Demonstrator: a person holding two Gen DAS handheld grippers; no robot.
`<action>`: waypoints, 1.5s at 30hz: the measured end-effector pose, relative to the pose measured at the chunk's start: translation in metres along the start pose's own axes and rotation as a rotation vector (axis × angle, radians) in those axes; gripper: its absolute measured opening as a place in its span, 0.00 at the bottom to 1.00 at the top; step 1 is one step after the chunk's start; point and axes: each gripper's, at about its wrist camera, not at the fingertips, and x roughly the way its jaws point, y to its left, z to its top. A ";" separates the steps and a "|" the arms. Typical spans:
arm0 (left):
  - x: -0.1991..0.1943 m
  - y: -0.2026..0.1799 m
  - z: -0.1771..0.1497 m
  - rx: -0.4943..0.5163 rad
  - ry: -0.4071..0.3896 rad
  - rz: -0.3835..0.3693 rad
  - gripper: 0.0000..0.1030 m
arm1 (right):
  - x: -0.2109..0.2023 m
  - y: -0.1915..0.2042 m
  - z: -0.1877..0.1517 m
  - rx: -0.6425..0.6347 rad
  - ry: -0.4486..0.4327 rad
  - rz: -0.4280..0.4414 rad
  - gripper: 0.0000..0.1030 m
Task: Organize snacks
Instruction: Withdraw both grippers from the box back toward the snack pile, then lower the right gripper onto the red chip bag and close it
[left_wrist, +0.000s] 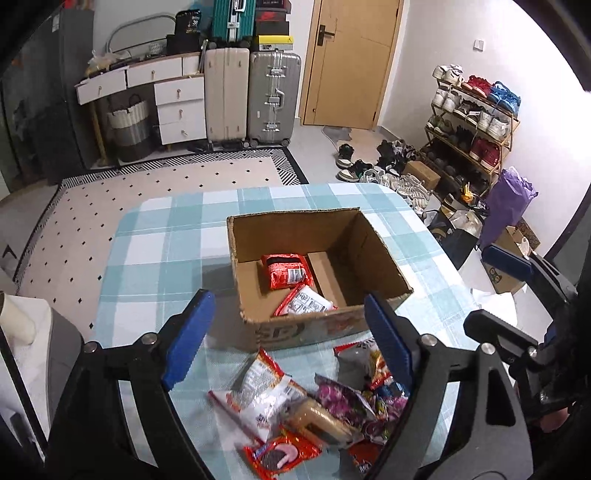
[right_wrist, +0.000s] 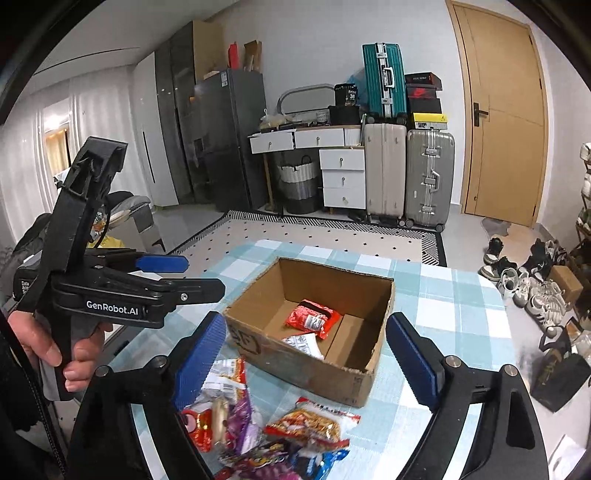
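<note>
Both my grippers hang above the near edge of the plaid-clothed table (left_wrist: 155, 236), and neither is carrying anything. My left gripper (left_wrist: 286, 338) has its blue pads spread wide with nothing between them; through the gap I look down on the loose snack pile (left_wrist: 310, 406). My right gripper (right_wrist: 308, 358) is spread just as wide and equally empty.

The cardboard box (left_wrist: 317, 328) sits open-topped in the middle of the table, just beyond the pile, so every packet needs only a short carry from the near side into it. Two packets lie on its floor: a red snack packet (left_wrist: 286, 271) toward the far side and a white-and-red packet (left_wrist: 306, 304) against the near wall. The rest of its floor is bare, so I judge the sorting is in its early part.

The pile lies heaped: a white-and-red bag (left_wrist: 266, 391) on the left, a purple wrapper (left_wrist: 341, 400) in the middle, a red packet with a pink ring picture (left_wrist: 280, 452) nearest me. From the right view an orange-and-red bag (right_wrist: 314, 424) lies a little apart on the right, probably the easiest next pick, since the overlapping ones may drag their neighbours.

In the right view the person's hand (right_wrist: 55, 350) grips the left tool's handle.
</note>
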 end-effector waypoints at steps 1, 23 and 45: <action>-0.007 -0.001 -0.003 0.000 -0.006 0.004 0.80 | -0.006 0.003 -0.001 0.001 -0.006 0.000 0.88; -0.105 -0.009 -0.100 -0.036 -0.096 0.073 0.99 | -0.100 0.070 -0.056 -0.033 -0.076 -0.040 0.96; -0.133 -0.007 -0.190 -0.094 -0.099 0.135 0.99 | -0.133 0.096 -0.134 0.000 -0.018 -0.020 0.97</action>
